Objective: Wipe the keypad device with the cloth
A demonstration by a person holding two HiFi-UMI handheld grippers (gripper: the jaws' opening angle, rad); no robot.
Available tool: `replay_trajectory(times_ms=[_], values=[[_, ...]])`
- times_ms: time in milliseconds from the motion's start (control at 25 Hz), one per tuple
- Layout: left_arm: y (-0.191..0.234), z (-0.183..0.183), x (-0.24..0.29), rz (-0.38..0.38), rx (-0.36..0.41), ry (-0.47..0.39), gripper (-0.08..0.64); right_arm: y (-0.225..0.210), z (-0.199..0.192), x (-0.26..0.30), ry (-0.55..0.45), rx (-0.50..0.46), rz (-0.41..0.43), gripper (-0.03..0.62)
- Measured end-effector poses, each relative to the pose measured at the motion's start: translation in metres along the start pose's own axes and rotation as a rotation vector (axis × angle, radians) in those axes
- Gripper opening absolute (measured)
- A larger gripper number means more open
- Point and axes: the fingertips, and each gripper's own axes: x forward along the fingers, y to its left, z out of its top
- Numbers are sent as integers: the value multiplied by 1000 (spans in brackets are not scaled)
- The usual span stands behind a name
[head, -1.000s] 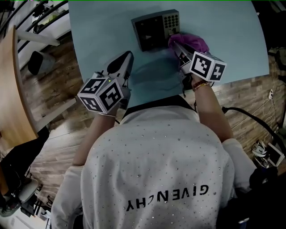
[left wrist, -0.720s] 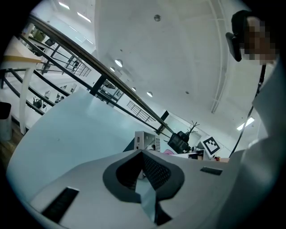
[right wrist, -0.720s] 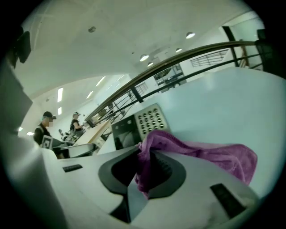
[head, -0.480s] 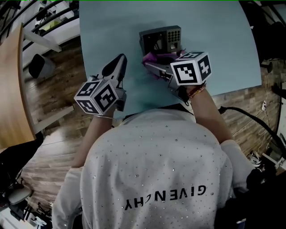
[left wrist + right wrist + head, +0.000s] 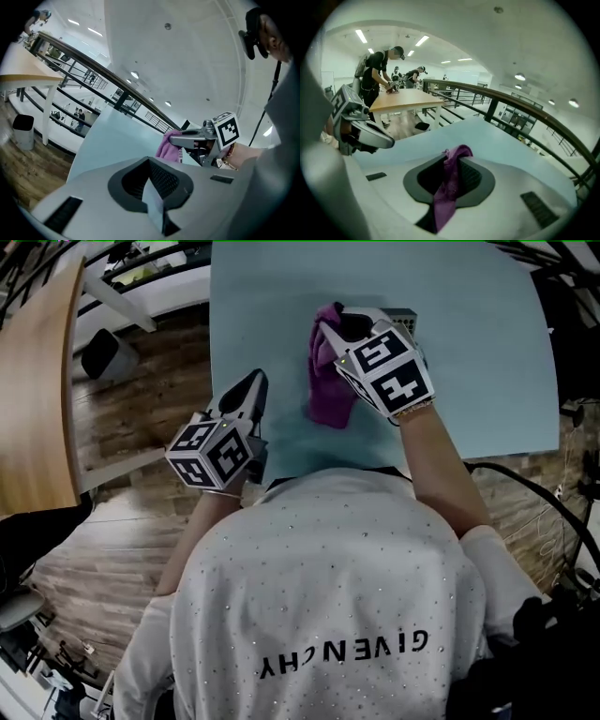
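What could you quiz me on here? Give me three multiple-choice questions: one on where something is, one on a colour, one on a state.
1. Where is the cloth?
A) in a bucket
B) clamped in the right gripper
C) in a drawer

2. What colour is the cloth?
A) purple
B) yellow
C) white

3. What does the left gripper hold?
A) the cloth
B) a pen
C) nothing

Answers: 1 B, the right gripper view shows its jaws pinching the cloth. 2 A, it looks purple in every view. 3 C, nothing sits between its jaws in the left gripper view.
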Motion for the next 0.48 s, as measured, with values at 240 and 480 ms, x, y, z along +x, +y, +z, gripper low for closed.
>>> replay_trajectory(times_ms=[240,480], values=[[10,6,-3,0,4,-3,0,9,-12,11,18,-107,-50,51],[7,2,3,-23,9,11,0,33,-44,18,86,-134,3,51]])
